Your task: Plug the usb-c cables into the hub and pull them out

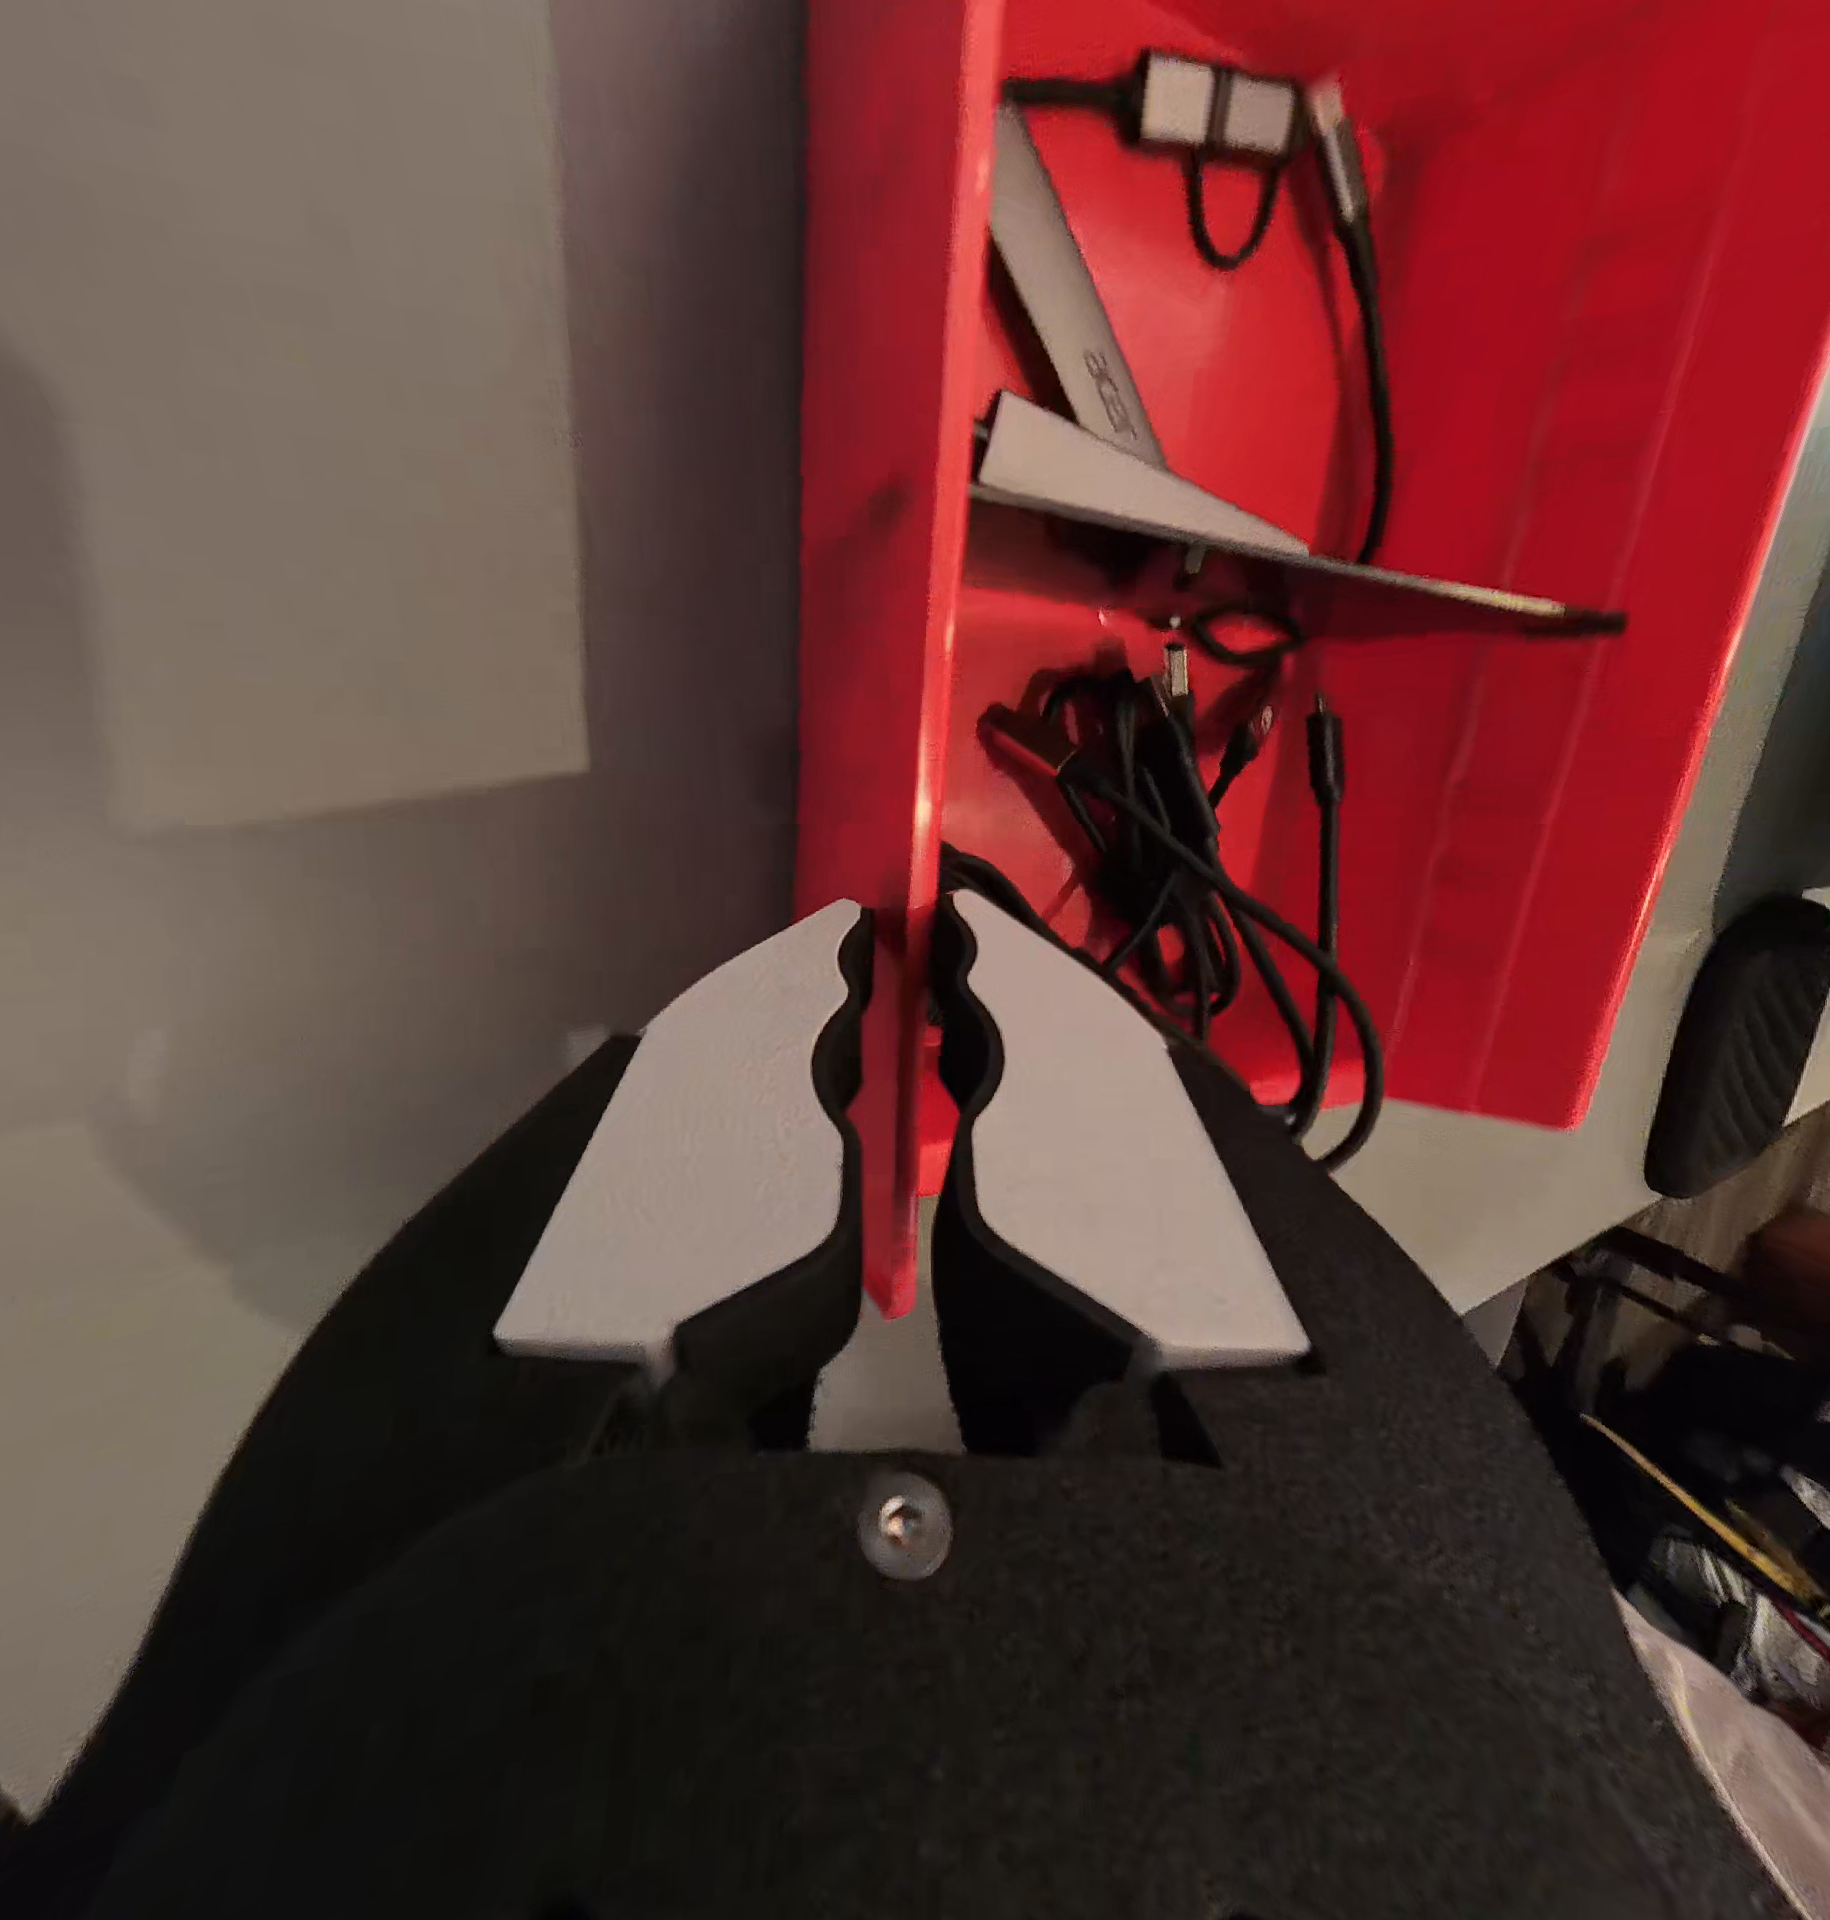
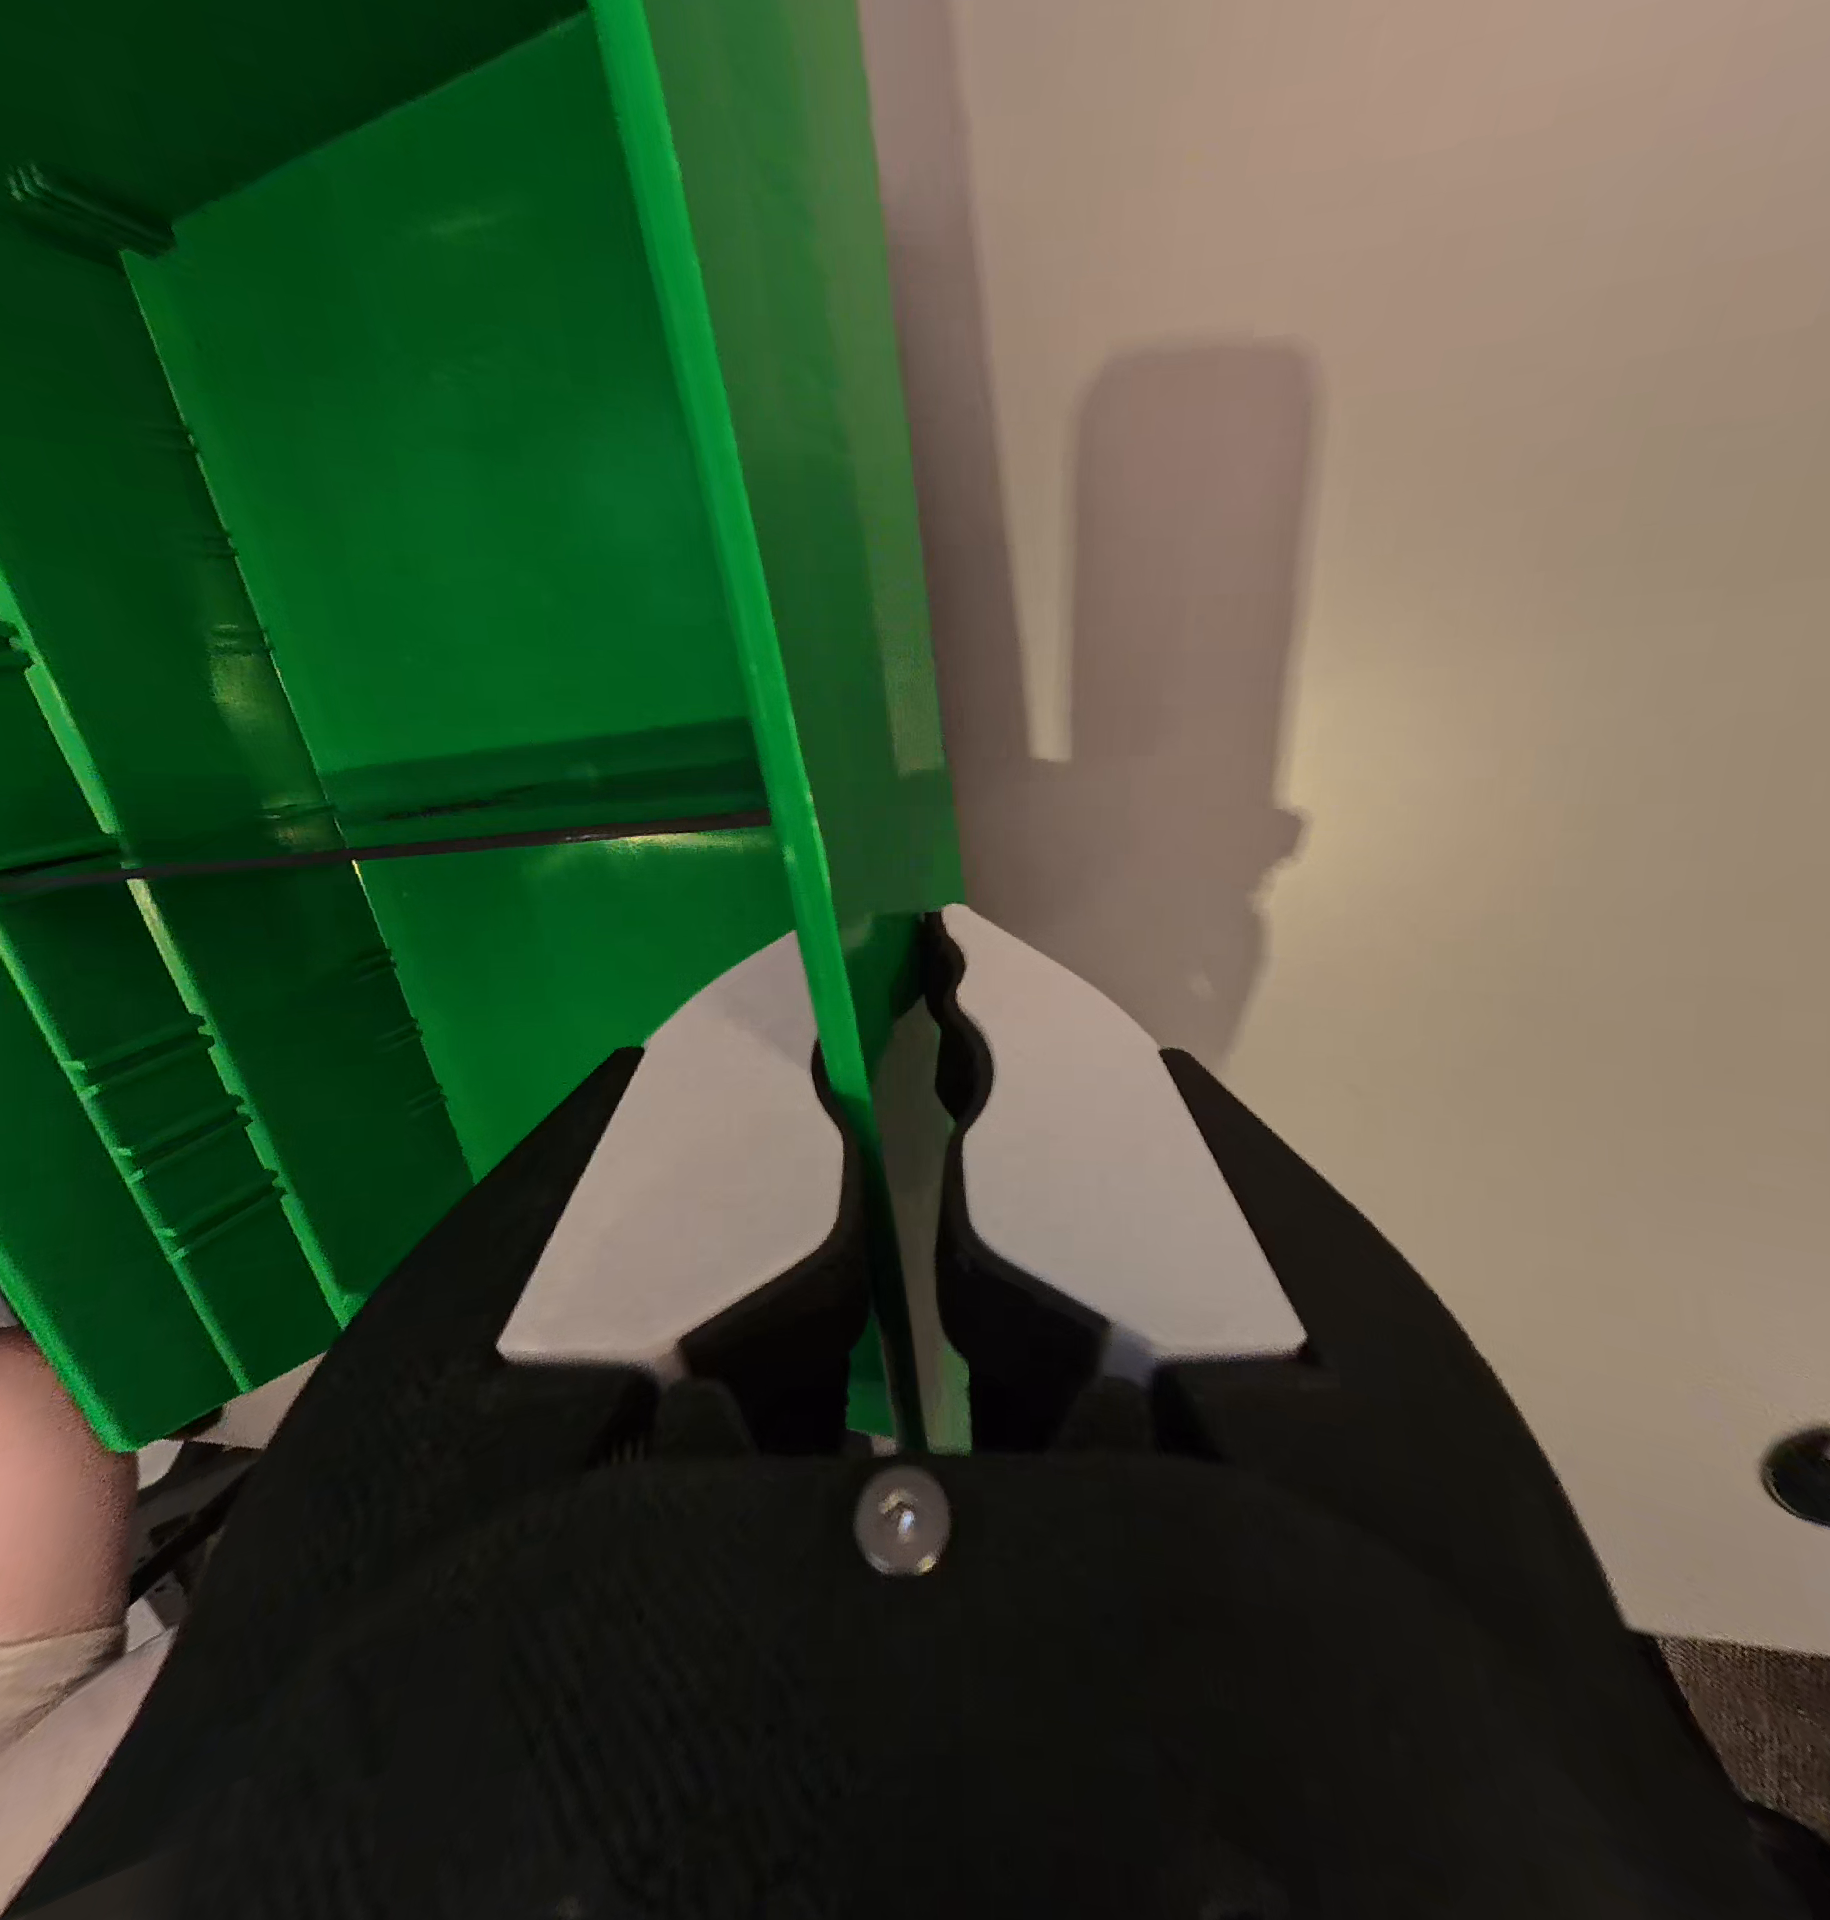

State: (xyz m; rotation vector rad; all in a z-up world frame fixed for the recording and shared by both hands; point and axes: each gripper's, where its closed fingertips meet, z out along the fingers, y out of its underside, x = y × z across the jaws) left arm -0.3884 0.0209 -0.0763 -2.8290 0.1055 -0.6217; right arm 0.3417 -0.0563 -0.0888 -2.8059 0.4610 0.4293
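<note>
A red bin (image 1: pixel 1513 520) stands on the white table. Its far compartment holds a small grey hub (image 1: pixel 1202 104) with a braided cable (image 1: pixel 1368 343) and a long flat grey device (image 1: pixel 1067 301). Behind a grey divider (image 1: pixel 1306 566), the near compartment holds a tangle of black cables (image 1: pixel 1171 831) with loose plugs; one plug (image 1: pixel 1324 727) lies apart. My left gripper (image 1: pixel 906 914) is shut on the bin's left wall (image 1: pixel 869 520). My right gripper (image 2: pixel 890 925) is shut on the right wall (image 2: pixel 724 520) of an empty green bin (image 2: pixel 454 468).
The white table (image 1: pixel 267 1039) spreads left of the red bin, with a pale sheet (image 1: pixel 319 416) on it. A black ribbed object (image 1: pixel 1742 1039) sits by the table edge, clutter (image 1: pixel 1721 1507) below it. A round metal piece (image 2: pixel 1825 1475) is on the table (image 2: pixel 1410 520). A person's limb (image 2: pixel 17 1475) is lower left. The tips of one gripper are about 75 centimeters away from the tips of the other.
</note>
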